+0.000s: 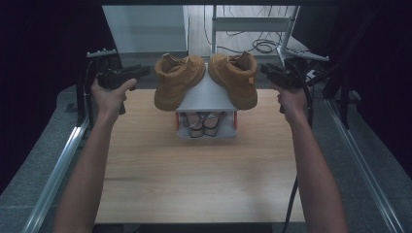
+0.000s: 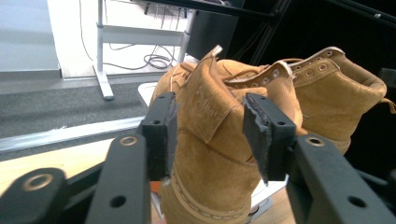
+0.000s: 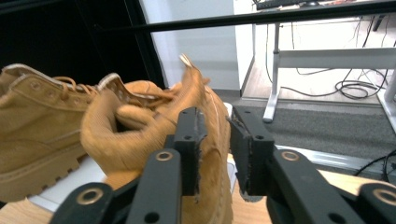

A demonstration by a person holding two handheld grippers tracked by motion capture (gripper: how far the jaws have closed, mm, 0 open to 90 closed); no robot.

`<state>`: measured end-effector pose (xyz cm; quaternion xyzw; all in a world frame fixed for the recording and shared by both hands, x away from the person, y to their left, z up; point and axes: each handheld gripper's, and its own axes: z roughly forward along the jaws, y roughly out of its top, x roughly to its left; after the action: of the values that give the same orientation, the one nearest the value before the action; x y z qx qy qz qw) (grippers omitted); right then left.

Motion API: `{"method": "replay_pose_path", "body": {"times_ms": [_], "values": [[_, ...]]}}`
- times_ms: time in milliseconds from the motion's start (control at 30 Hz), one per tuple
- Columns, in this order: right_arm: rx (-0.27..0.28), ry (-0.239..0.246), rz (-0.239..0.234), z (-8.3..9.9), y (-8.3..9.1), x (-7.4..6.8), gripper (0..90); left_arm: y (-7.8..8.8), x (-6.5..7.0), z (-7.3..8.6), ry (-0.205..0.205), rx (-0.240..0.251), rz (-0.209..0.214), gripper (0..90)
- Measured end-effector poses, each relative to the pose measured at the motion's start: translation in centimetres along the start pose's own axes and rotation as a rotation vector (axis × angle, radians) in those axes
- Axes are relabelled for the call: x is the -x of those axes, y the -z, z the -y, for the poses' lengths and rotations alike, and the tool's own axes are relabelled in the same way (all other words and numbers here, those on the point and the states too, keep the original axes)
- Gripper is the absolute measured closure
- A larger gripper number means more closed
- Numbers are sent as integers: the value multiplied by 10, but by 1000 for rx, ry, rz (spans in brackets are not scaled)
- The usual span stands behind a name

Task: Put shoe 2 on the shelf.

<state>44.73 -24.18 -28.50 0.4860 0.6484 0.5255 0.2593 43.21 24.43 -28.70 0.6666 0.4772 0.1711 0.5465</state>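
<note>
Tan left boot [image 1: 177, 80] and right boot [image 1: 236, 77] sit on the small rack [image 1: 206, 94]. Left gripper [image 2: 210, 135] fingers hug the left boot's heel; right gripper [image 3: 215, 149] fingers pinch the right boot's heel. Lifting them off is left, I think.

You have two tan suede boots, a left boot [image 1: 178, 80] and a right boot [image 1: 236, 77], side by side on the top of a small grey rack [image 1: 206, 92] at the bench's far edge. Each overhangs its side edge of the rack top, tilted outward, heel collar facing its outer side. The soles look lugged, though the light is dim. Laces loose, tongues up.
</note>
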Motion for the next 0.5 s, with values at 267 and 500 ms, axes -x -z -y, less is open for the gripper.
{"method": "replay_pose_path", "body": {"times_ms": [267,500], "values": [[-27,3,-1,14,1,11,811,1,-9,10,12,-20,-11,743],[-49,11,1,24,0,16,881,1,-17,20,25,-33,-33,855]]}}
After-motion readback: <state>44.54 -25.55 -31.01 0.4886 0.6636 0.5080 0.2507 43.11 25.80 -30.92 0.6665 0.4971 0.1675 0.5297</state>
